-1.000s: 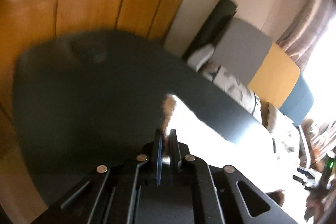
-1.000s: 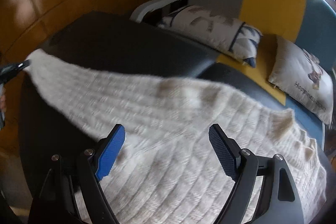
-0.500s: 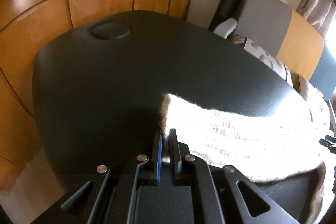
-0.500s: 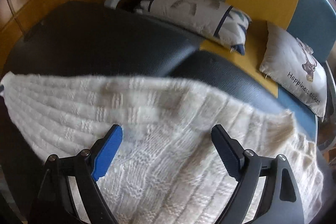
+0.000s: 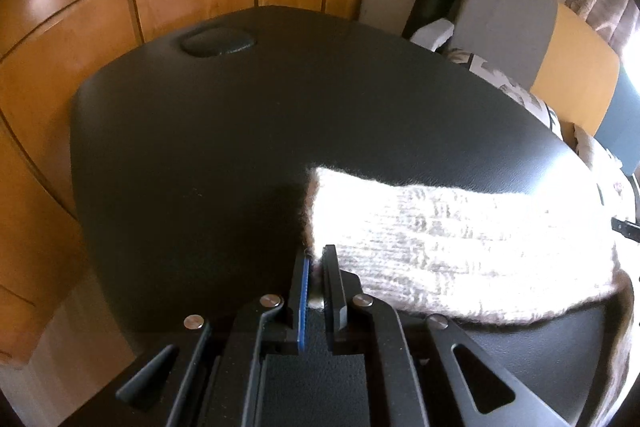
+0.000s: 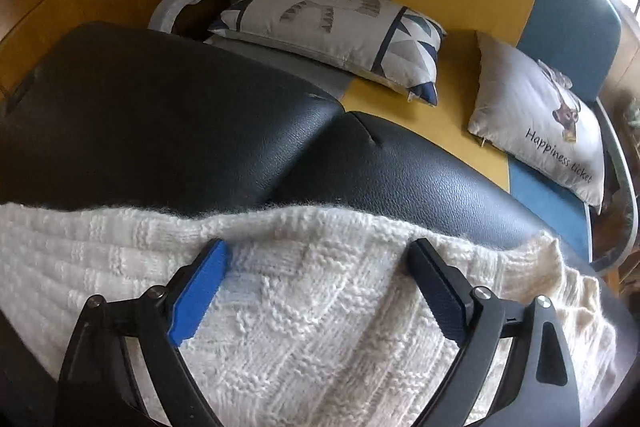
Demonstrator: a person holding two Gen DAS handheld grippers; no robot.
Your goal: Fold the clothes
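Evidently the left gripper, low centre of its view, pinches the sweater by 1 corner to pin that end on the black table. The right gripper hangs over the knit, jaws wide and opening, gripping nothing.

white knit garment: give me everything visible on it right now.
The knit garment is cream-white, chunky, fuzzy yarn with a raised block pattern. It lies spread flat on the black padded table, its far edge wavy, one end bunched at the right. The left gripper is shut on one corner. The right gripper hangs just above its middle, jaws opening, pinching nothing.
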